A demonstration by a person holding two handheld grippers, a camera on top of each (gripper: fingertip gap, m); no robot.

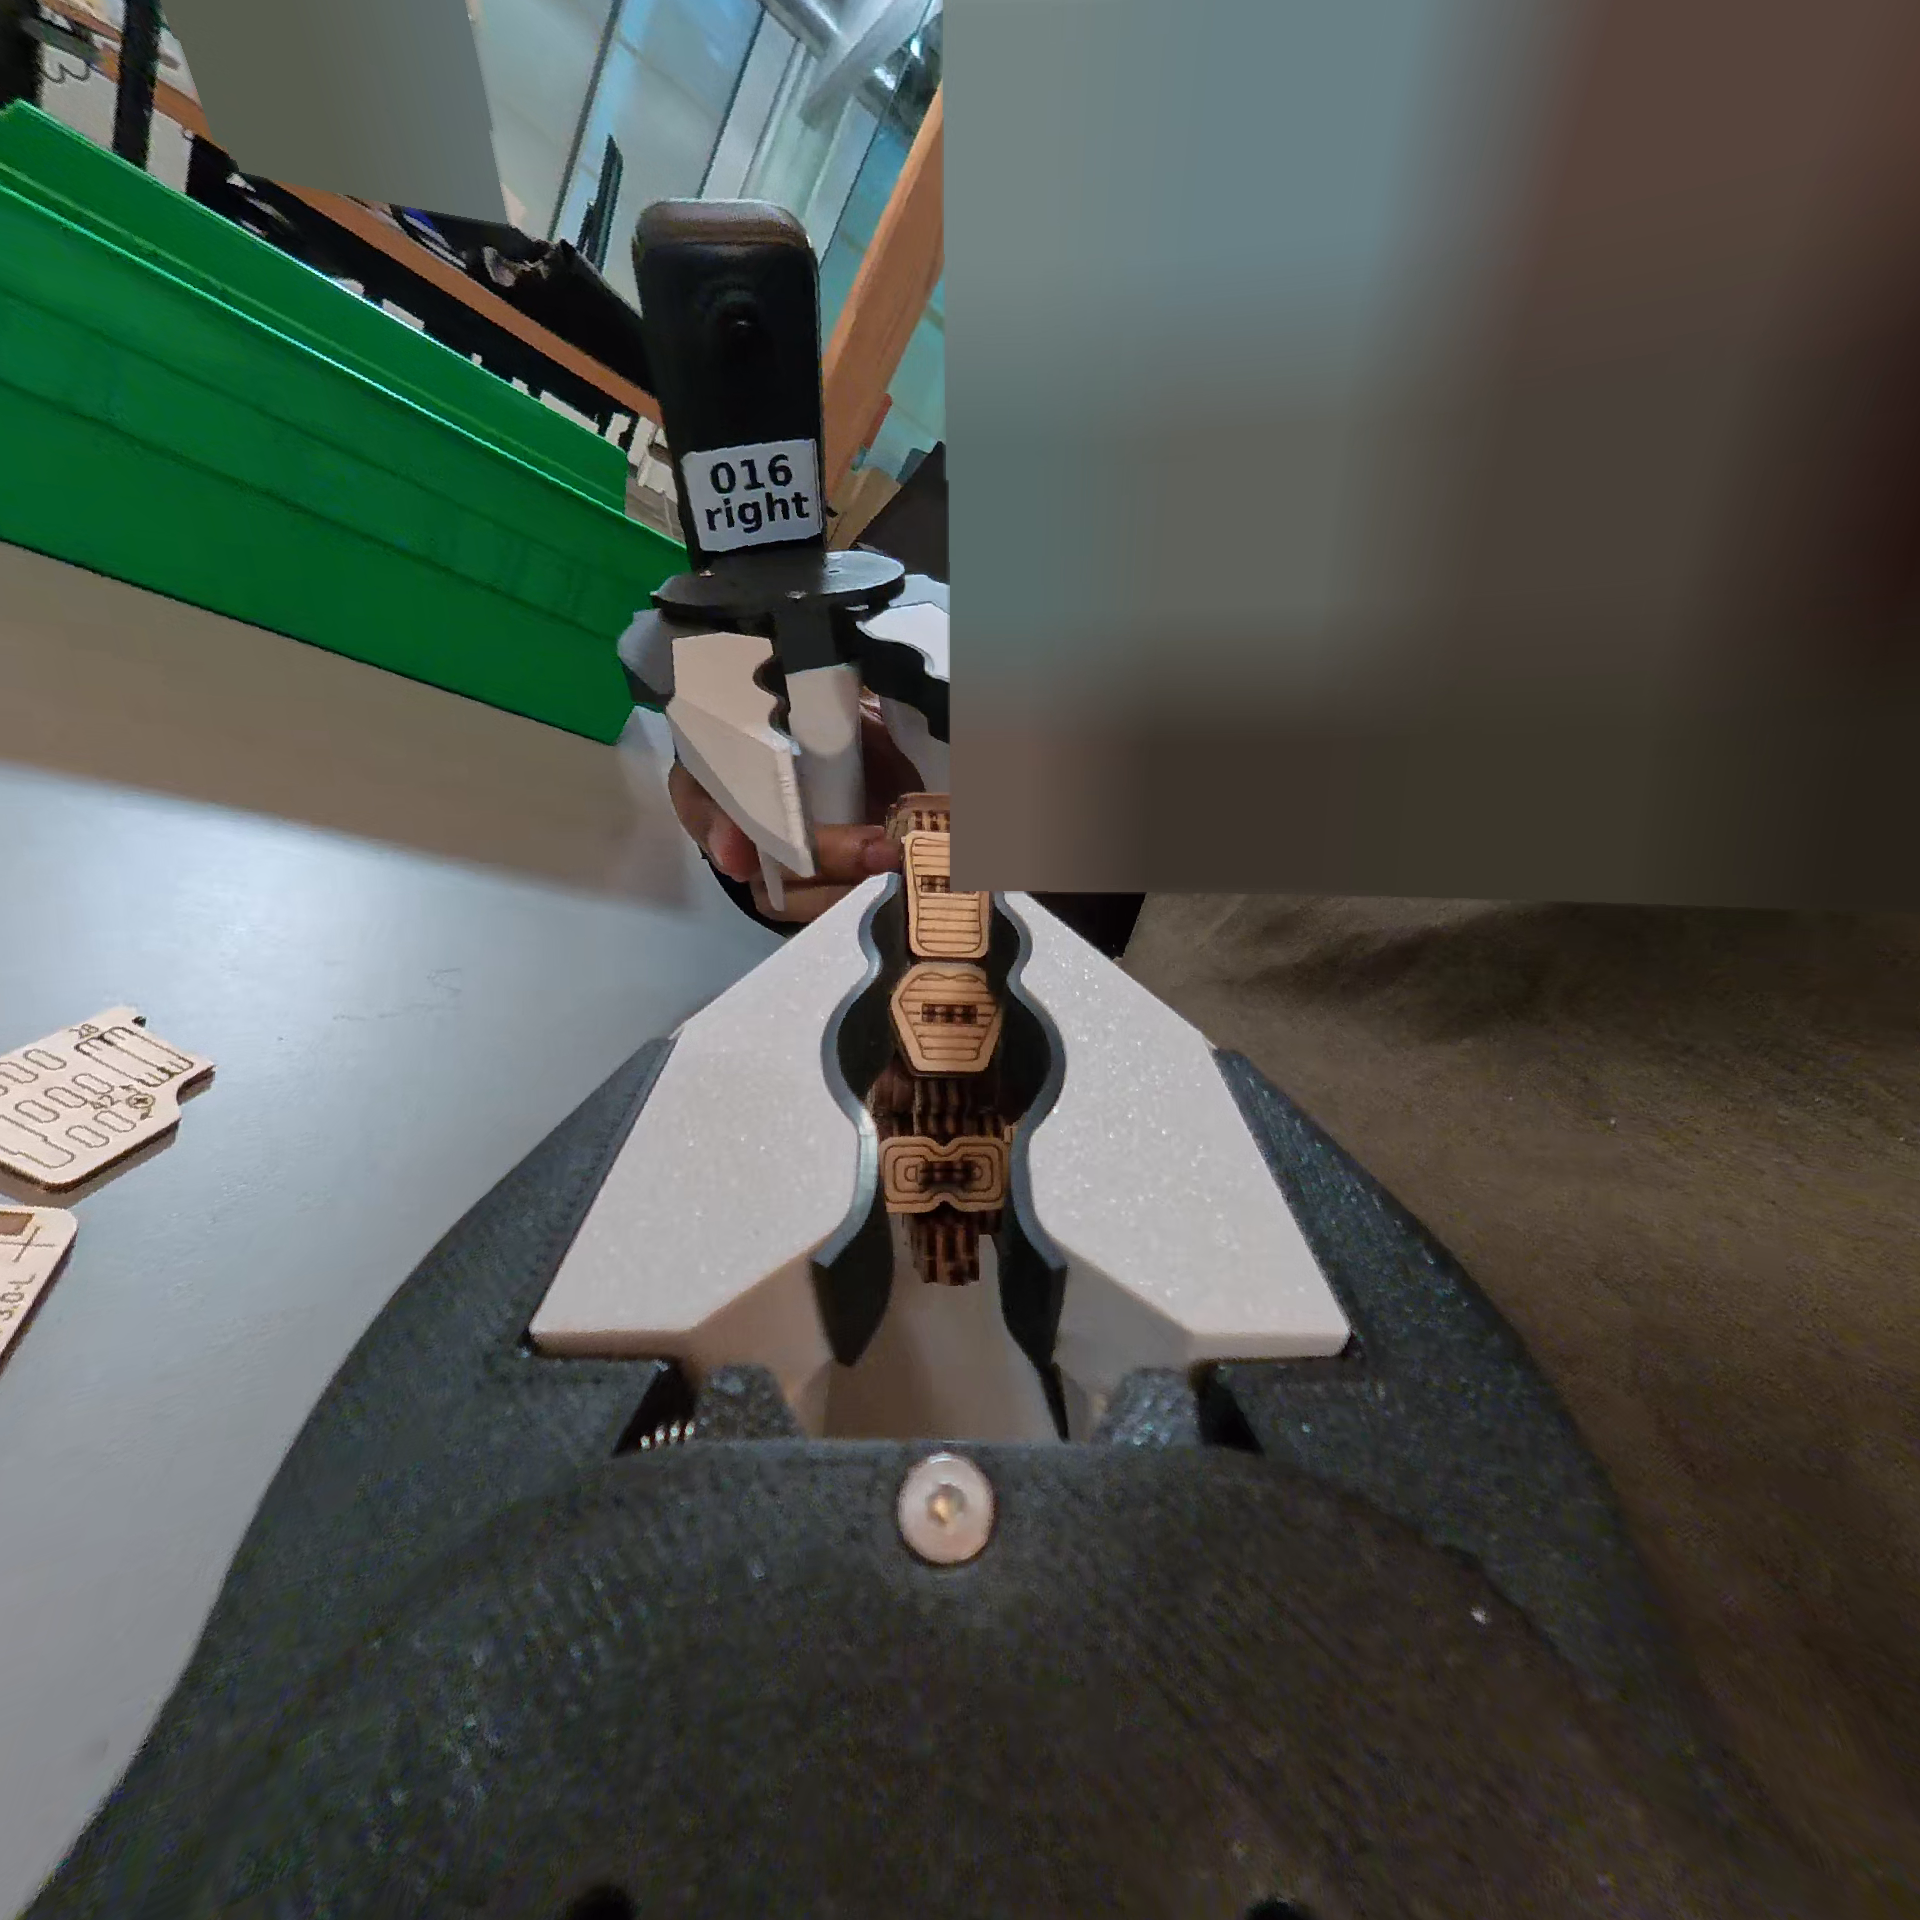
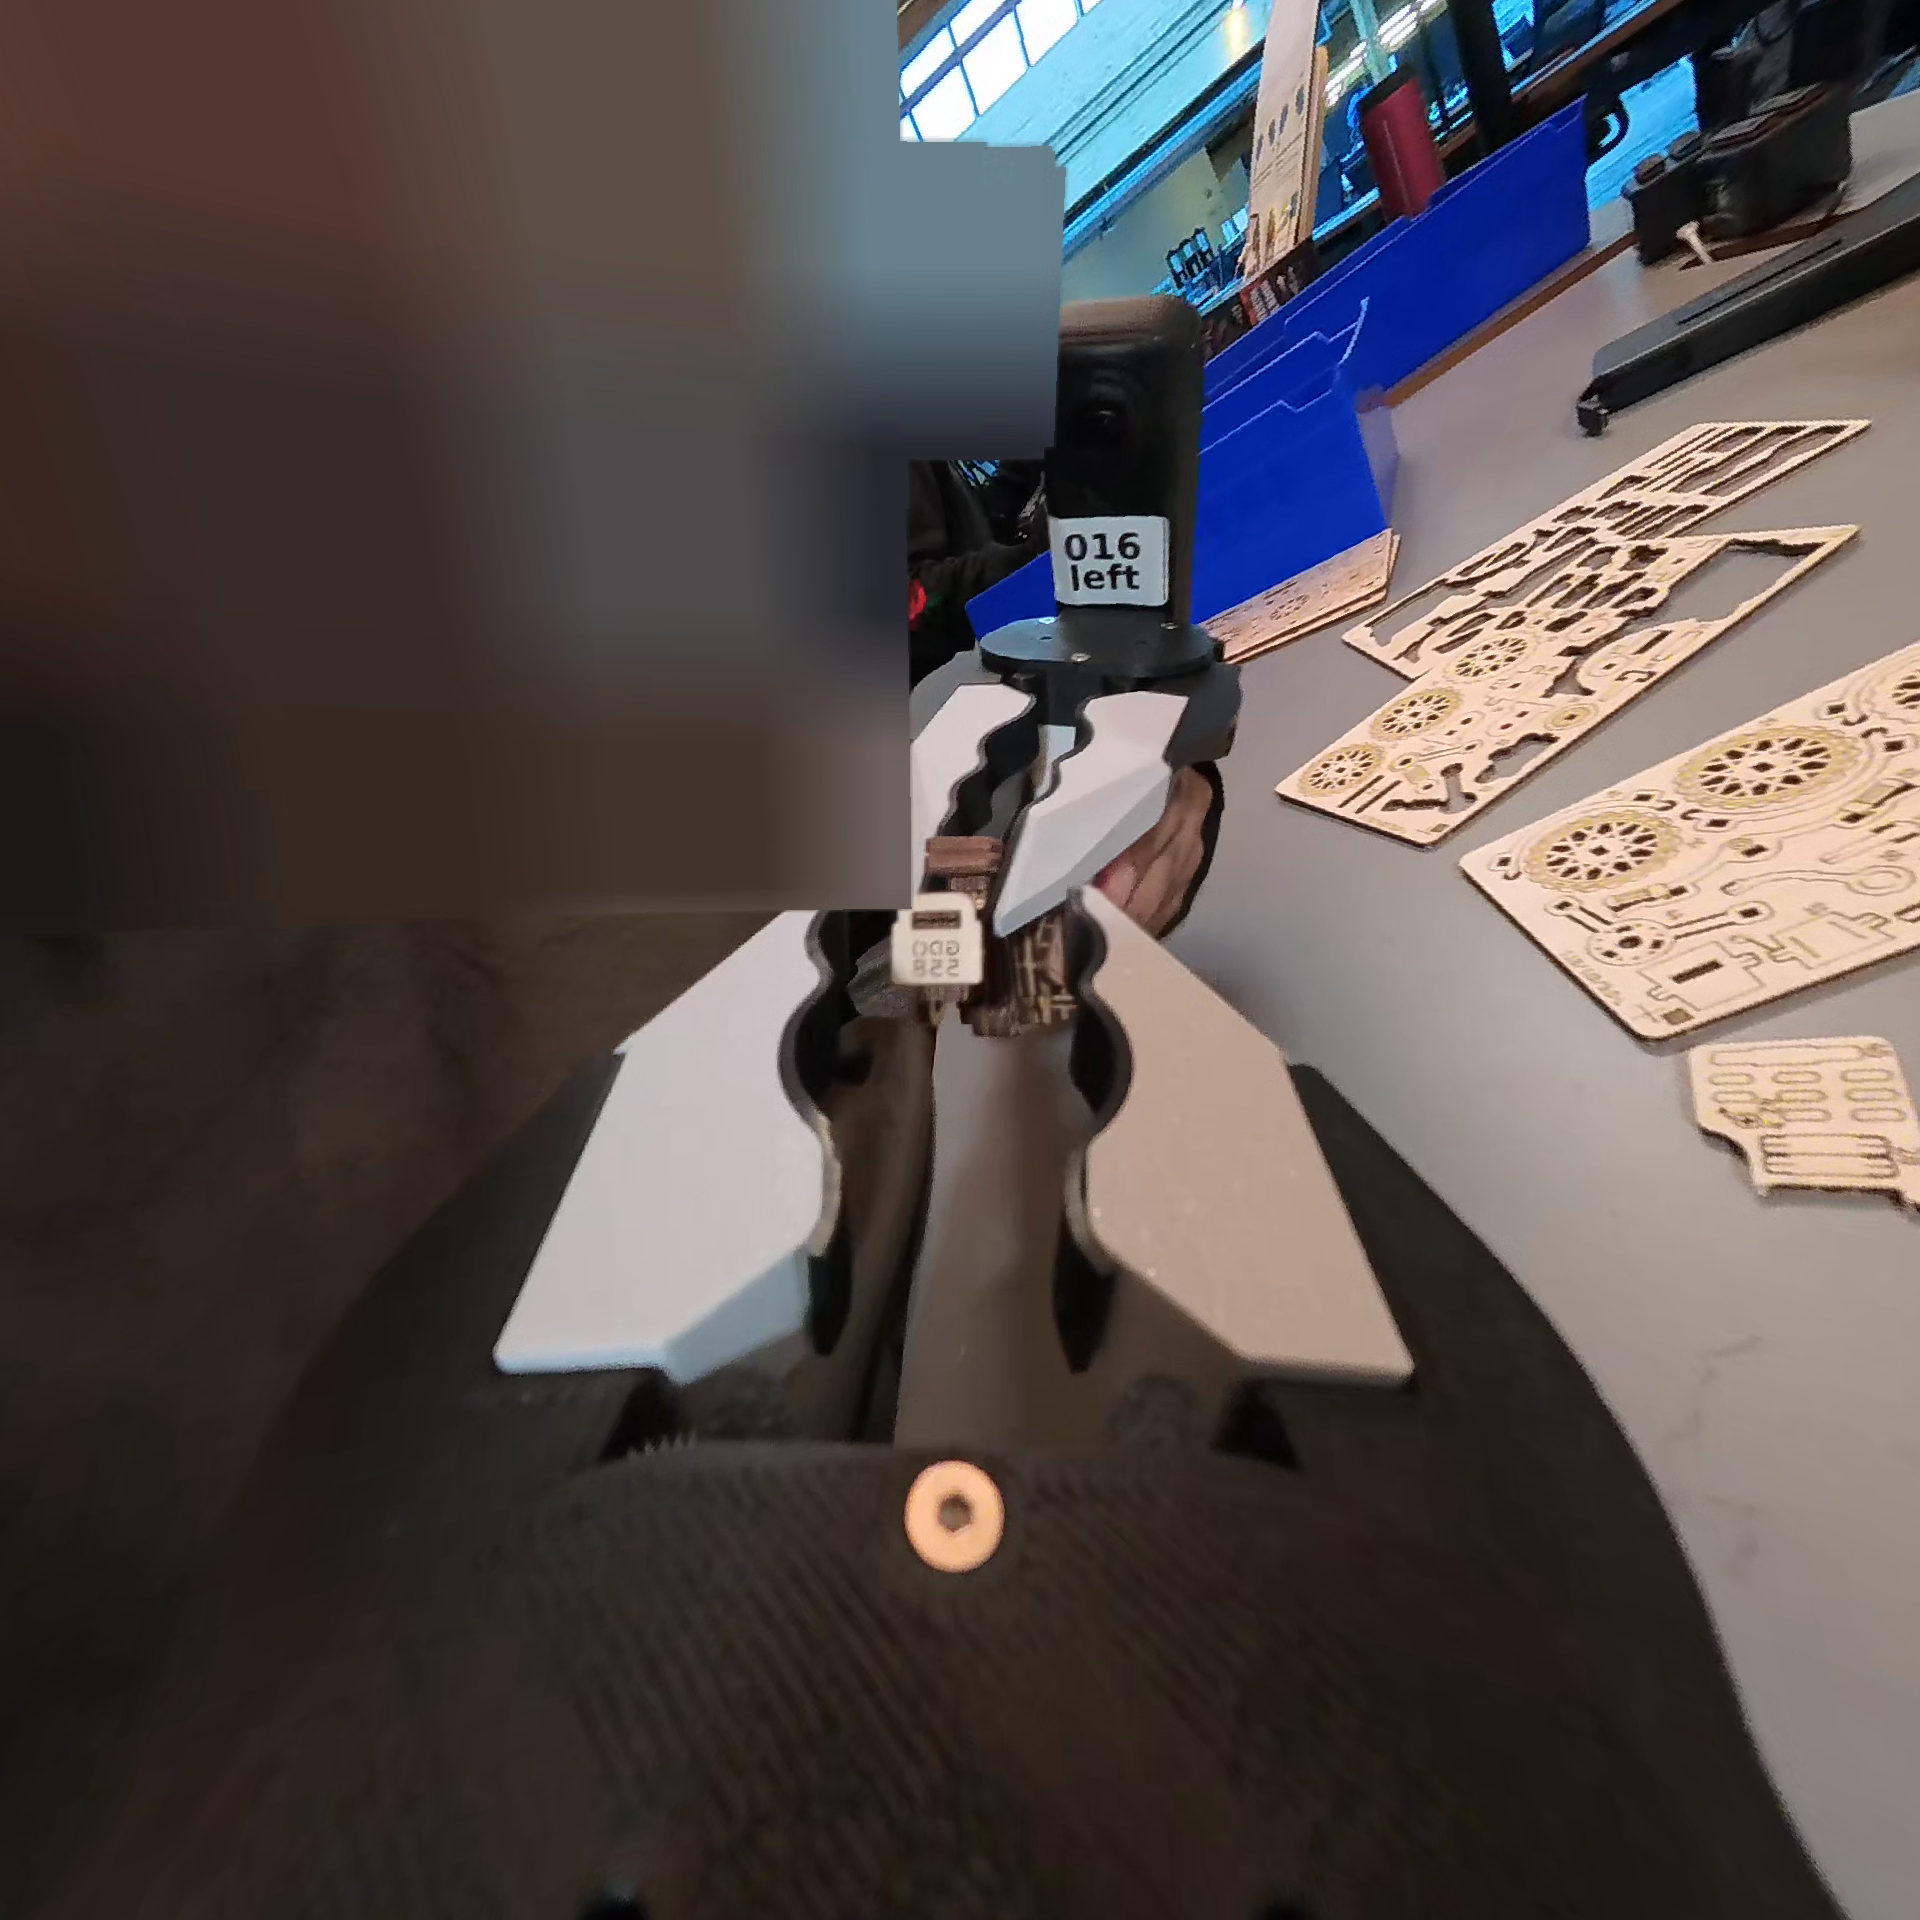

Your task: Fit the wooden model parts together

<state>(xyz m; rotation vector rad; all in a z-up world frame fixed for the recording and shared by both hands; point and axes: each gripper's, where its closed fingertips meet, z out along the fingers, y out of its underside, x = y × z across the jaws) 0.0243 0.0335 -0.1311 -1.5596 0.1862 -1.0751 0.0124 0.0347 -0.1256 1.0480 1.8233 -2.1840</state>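
Grey table (image 2: pixel 1455 790) holds flat wooden part sheets (image 2: pixel 1704 831) beside a blue bin (image 2: pixel 1299 457) (green bin (image 1: pixel 260 468) on the other side). Left gripper (image 1: pixel 940 904) is clamped on the wooden model (image 1: pixel 943 1023), lifted above the table. Right gripper (image 2: pixel 951 925) meets it tip to tip, fingers closed on a small wooden piece (image 2: pixel 937 948) at the model's far end.

The wooden assembly's (image 1: pixel 943 1023) far end seems hidden behind blur.

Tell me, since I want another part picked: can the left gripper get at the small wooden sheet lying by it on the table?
Probably not yet. The left gripper is shut on the wooden assembly. The small wooden sheet lies unobstructed on the grey table, so only the full grip hinders.
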